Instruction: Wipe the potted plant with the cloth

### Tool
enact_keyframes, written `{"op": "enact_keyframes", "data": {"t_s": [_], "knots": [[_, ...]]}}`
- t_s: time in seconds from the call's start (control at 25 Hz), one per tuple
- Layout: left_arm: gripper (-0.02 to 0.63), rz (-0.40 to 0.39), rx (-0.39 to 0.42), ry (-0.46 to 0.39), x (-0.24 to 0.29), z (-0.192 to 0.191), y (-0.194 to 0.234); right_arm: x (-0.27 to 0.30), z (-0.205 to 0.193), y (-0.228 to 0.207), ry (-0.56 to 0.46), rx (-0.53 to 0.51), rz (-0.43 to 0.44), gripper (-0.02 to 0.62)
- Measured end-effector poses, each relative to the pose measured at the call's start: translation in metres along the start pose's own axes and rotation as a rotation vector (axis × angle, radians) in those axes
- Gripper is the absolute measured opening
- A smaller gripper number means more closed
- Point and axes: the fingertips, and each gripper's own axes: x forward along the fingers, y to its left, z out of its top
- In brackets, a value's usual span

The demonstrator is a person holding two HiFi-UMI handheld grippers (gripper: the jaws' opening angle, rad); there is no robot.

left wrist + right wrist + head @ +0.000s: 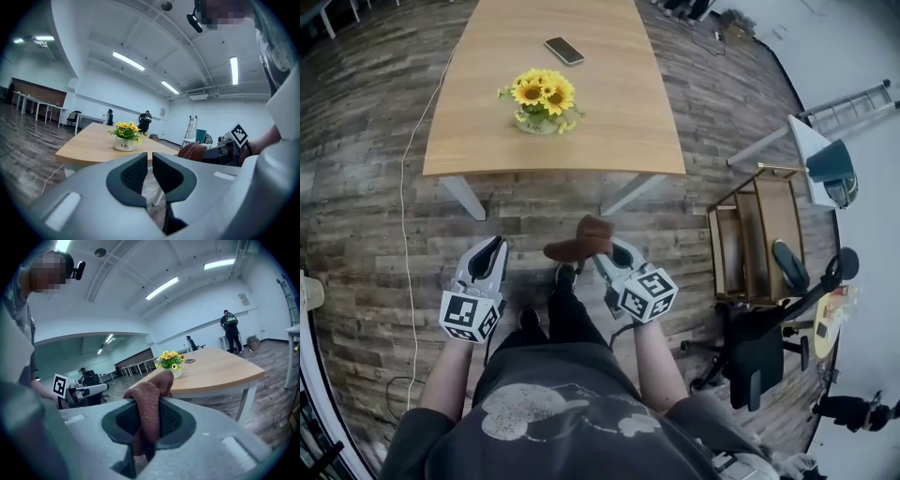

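Observation:
A potted plant (543, 99) with yellow flowers in a small white pot stands near the front edge of a wooden table (609, 122); it also shows in the left gripper view as the plant (125, 136) and in the right gripper view as the plant (170, 361). My right gripper (602, 248) is shut on a brown cloth (578, 241), which bunches up between the jaws as the cloth (149, 413). My left gripper (492, 247) is held beside it, jaws nearly together with nothing between them. Both grippers hover over the floor, short of the table.
A phone (564, 51) lies on the far half of the table. A white cable (405, 234) runs along the floor at left. A wooden shelf unit (759, 239), an office chair (759, 352) and a ladder (848, 108) stand at right. Two people (144, 122) stand beyond the table.

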Motion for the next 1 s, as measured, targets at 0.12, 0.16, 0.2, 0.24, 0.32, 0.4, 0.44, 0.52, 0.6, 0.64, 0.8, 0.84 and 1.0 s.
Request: {"op": "enact_keyframes", "data": {"t_s": [0.12, 0.16, 0.2, 0.24, 0.32, 0.4, 0.44, 0.52, 0.6, 0.64, 0.8, 0.84, 1.0], "knots": [[0.018, 0.013, -0.011, 0.014, -0.015, -0.005, -0.014, -0.020, 0.000, 0.006, -0.023, 0.009, -0.018, 0.049], [0.018, 0.011, -0.013, 0.019, -0.021, -0.007, -0.021, -0.027, -0.001, 0.010, -0.025, 0.009, -0.014, 0.049], [0.018, 0.006, -0.012, 0.024, -0.026, -0.009, -0.029, -0.033, -0.003, 0.013, -0.027, 0.008, -0.008, 0.049], [0.018, 0.000, -0.005, 0.027, -0.031, -0.011, -0.036, -0.039, -0.004, 0.016, -0.029, 0.007, 0.000, 0.049], [0.018, -0.001, 0.020, 0.028, -0.037, -0.012, -0.048, -0.048, -0.004, 0.018, -0.034, 0.002, 0.016, 0.049], [0.018, 0.022, 0.048, 0.024, -0.044, -0.011, -0.056, -0.057, -0.005, 0.021, -0.043, -0.004, 0.039, 0.049], [0.018, 0.040, 0.054, 0.020, -0.049, -0.012, -0.060, -0.063, -0.008, 0.024, -0.045, -0.006, 0.051, 0.049], [0.018, 0.069, 0.042, 0.008, -0.059, -0.015, -0.071, -0.080, -0.014, 0.029, -0.044, -0.017, 0.070, 0.049], [0.018, 0.060, 0.023, 0.010, -0.068, -0.021, -0.090, -0.097, -0.020, 0.034, -0.045, -0.029, 0.079, 0.049], [0.018, 0.045, 0.024, 0.021, -0.072, -0.026, -0.102, -0.106, -0.023, 0.036, -0.047, -0.031, 0.081, 0.049], [0.018, 0.022, 0.009, 0.048, -0.092, -0.046, -0.147, -0.150, -0.042, 0.045, -0.050, -0.040, 0.076, 0.049], [0.018, 0.028, 0.000, 0.046, -0.098, -0.049, -0.157, -0.162, -0.046, 0.047, -0.051, -0.045, 0.078, 0.049], [0.018, 0.037, 0.007, 0.038, -0.117, -0.058, -0.196, -0.206, -0.059, 0.059, -0.068, -0.053, 0.091, 0.049]]}}
